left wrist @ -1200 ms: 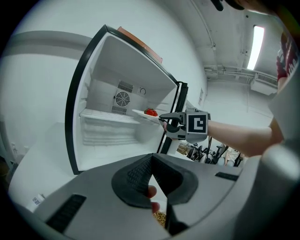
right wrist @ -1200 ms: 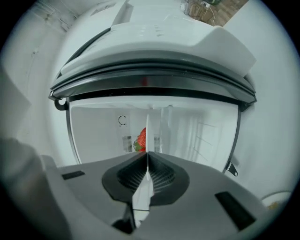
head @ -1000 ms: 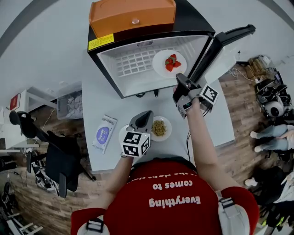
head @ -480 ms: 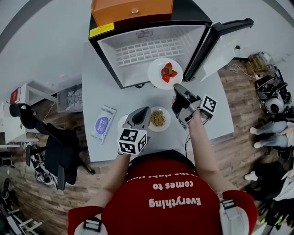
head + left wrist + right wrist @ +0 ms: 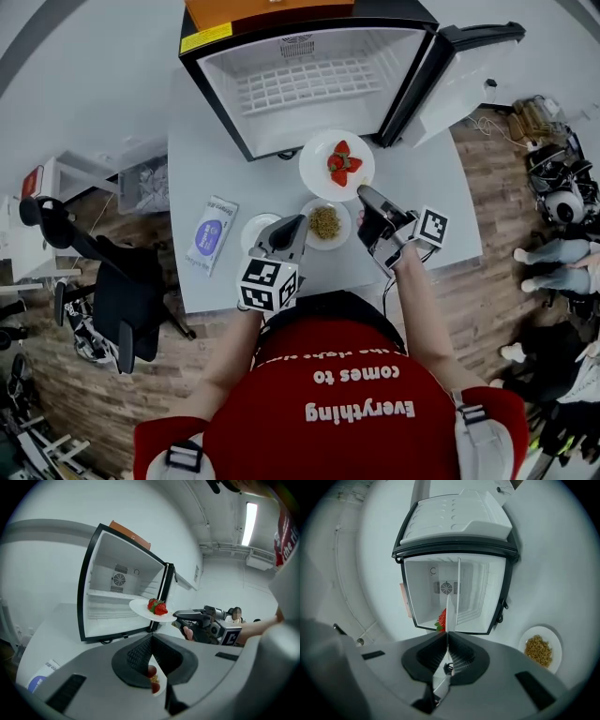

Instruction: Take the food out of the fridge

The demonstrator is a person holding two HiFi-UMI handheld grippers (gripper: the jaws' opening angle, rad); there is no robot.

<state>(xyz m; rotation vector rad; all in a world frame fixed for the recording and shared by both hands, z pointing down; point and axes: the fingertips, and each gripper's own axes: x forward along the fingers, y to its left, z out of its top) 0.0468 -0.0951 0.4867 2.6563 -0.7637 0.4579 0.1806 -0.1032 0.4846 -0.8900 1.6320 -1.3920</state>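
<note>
The black mini fridge (image 5: 300, 89) stands open on the white table, and only its wire shelf shows inside. My right gripper (image 5: 364, 193) is shut on the rim of a white plate (image 5: 314, 171) carrying strawberries (image 5: 339, 164). It holds the plate in the air in front of the fridge. In the right gripper view the plate (image 5: 453, 603) is edge-on between the pads. The left gripper view shows the strawberries (image 5: 157, 606) raised. My left gripper (image 5: 292, 225) is shut and holds nothing, hovering over the right edge of a second white plate (image 5: 251, 231).
A plate of grains (image 5: 324, 223) lies on the table between the grippers. A blue packet (image 5: 210, 242) lies at the left edge. The fridge door (image 5: 459, 70) stands open to the right. An orange box (image 5: 281, 9) tops the fridge. An office chair (image 5: 122, 319) stands left of the table.
The right gripper drew the strawberry plate off the fridge shelf and out toward me, over the table. The left gripper pulled back a little; the plate under it stayed put.
</note>
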